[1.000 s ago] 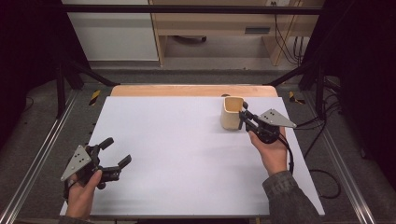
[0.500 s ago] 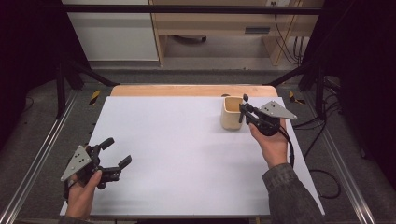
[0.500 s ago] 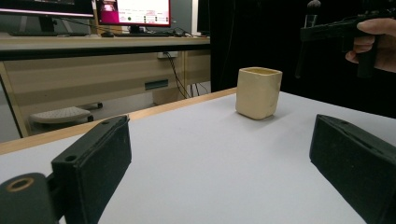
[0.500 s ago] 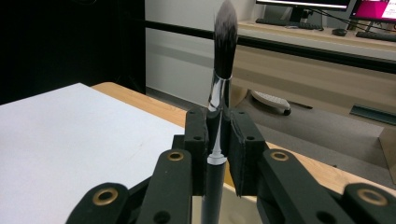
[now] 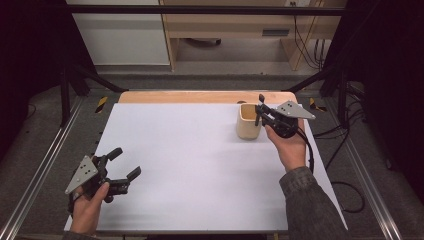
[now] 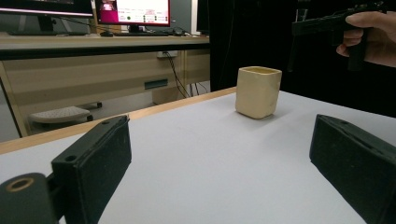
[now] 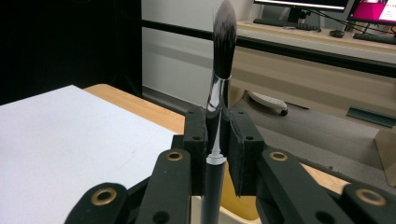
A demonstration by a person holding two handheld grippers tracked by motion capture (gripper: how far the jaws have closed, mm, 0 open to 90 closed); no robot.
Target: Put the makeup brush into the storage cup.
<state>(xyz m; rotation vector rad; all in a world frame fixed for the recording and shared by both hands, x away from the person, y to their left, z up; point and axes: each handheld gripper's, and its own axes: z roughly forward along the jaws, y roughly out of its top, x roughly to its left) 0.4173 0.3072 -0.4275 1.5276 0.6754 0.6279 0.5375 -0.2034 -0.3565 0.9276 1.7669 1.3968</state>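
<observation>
you are gripping the makeup brush upright in your right hand-held gripper, right of centre above the cup, seemingly to stow it; your left hand-held gripper is idling open at lower left.

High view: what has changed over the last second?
The right hand-held gripper, shut on the black-handled makeup brush, has drifted slightly away from the person and up beside the beige square cup. The cup and the open left hand-held gripper stayed put.
</observation>
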